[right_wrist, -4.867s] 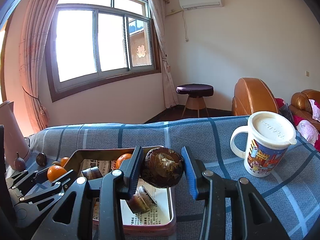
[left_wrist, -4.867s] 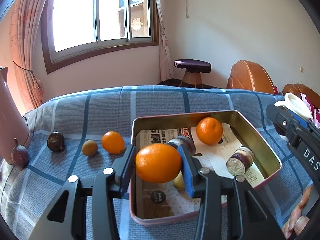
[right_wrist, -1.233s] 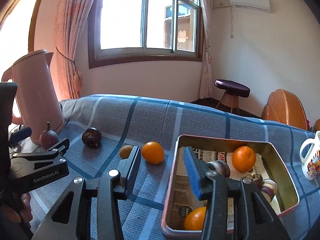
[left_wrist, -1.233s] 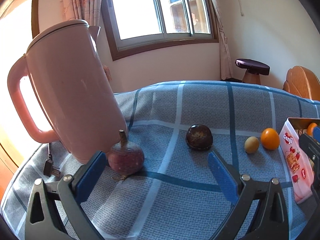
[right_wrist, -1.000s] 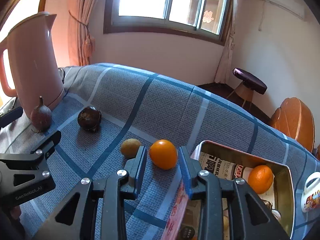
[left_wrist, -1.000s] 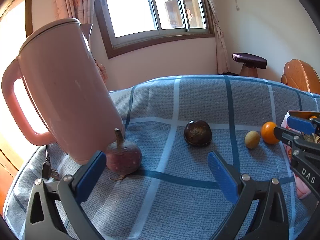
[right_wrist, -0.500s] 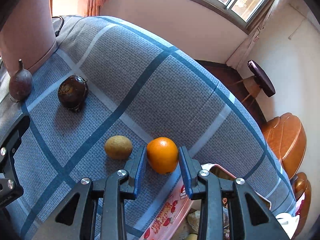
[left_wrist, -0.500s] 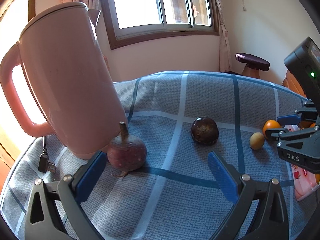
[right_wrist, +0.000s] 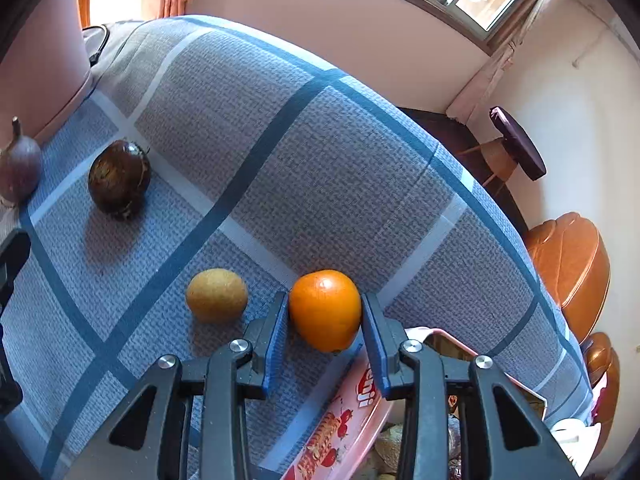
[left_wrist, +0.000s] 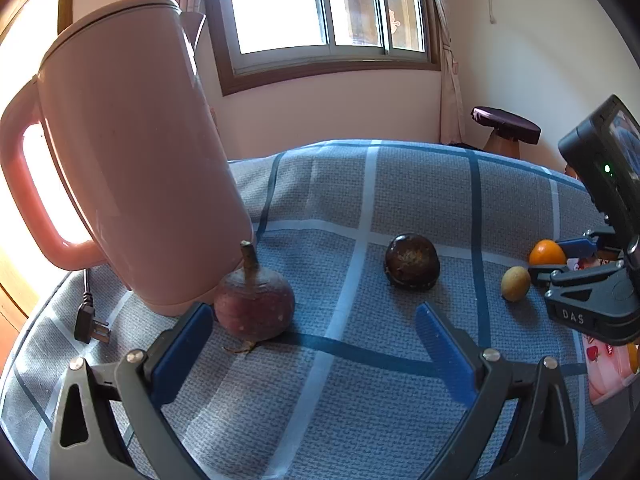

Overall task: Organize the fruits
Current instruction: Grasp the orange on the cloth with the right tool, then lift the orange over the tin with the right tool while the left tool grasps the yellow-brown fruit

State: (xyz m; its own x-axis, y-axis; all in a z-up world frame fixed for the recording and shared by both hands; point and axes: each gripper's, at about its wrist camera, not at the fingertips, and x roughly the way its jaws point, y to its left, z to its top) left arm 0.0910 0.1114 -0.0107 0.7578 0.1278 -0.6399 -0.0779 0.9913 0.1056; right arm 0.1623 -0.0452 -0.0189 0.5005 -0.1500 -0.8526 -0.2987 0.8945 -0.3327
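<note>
We see our right tongs (right_wrist: 325, 336) low over the table (right_wrist: 320, 160), which is covered in a blue-grey checked cloth, with the blue pads set either side of an orange (right_wrist: 325, 310); the left pad looks just beside its skin and the right pad is at or very near it, but we cannot tell whether they are pressing, and the orange sits against the cloth. At about 9 o'clock from the orange lies a small yellow-brown fruit (right_wrist: 217, 295), just apart from the left pad. Farther out toward 10 o'clock rests a dark brown round fruit (right_wrist: 119, 176), and beyond it at the frame's left edge a purple fruit with a stem (right_wrist: 19, 170) stands next to the pink kettle (right_wrist: 44, 80). At 5 o'clock from the orange, the pink printed rim of the tin box (right_wrist: 360, 404) shows under the right finger. Our left tongs (left_wrist: 314, 344) hang wide open and hold nothing; the purple stemmed fruit (left_wrist: 253, 307) is just inside the left pad at 11 o'clock, touching the base of the kettle (left_wrist: 132, 168), and the dark fruit (left_wrist: 412, 262) lies at 1 o'clock, well apart from the pads. The kettle's plug (left_wrist: 89, 322) lies on the cloth at 9 o'clock.
</note>
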